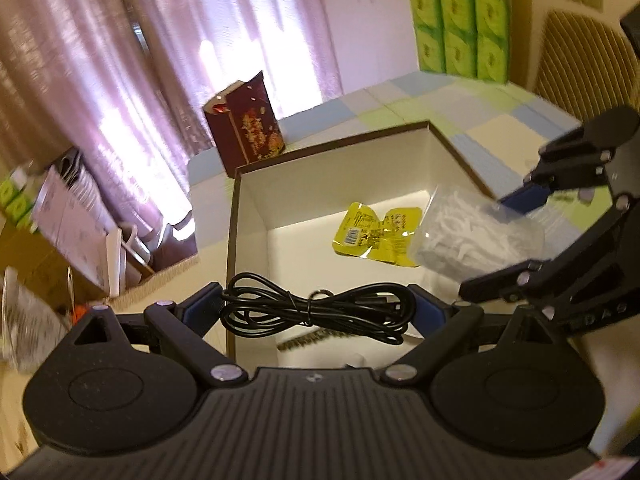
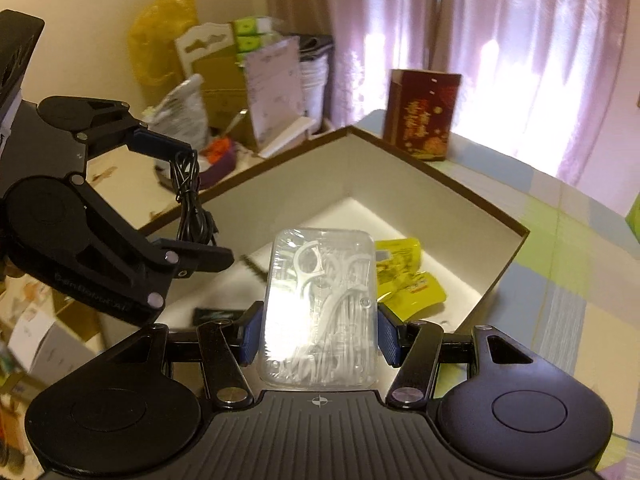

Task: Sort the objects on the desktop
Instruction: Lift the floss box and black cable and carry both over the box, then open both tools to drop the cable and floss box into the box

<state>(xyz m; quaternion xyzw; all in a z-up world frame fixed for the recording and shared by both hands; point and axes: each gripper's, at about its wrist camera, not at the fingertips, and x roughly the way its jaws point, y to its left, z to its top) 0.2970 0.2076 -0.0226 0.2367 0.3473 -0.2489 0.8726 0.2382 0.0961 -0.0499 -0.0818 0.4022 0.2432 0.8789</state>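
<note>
Clenched in the left tongs, a black cable should be lowered into the box before release; the right tongs grip a floss case likewise.

coiled black cable, clear floss-pick case, yellow packets

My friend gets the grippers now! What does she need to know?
Left gripper: shut on the black cable, held over the near edge of the box.
Right gripper: shut on the clear floss pick case, also above the open box.
Already in the box: yellow packets, plus a couple of small dark items near the front that are too blurred to name.
Left to do: lower and let go of the cable and the case into the box.
The red carton stands on the table behind the box; the green tissue packs are at the far end.
</note>
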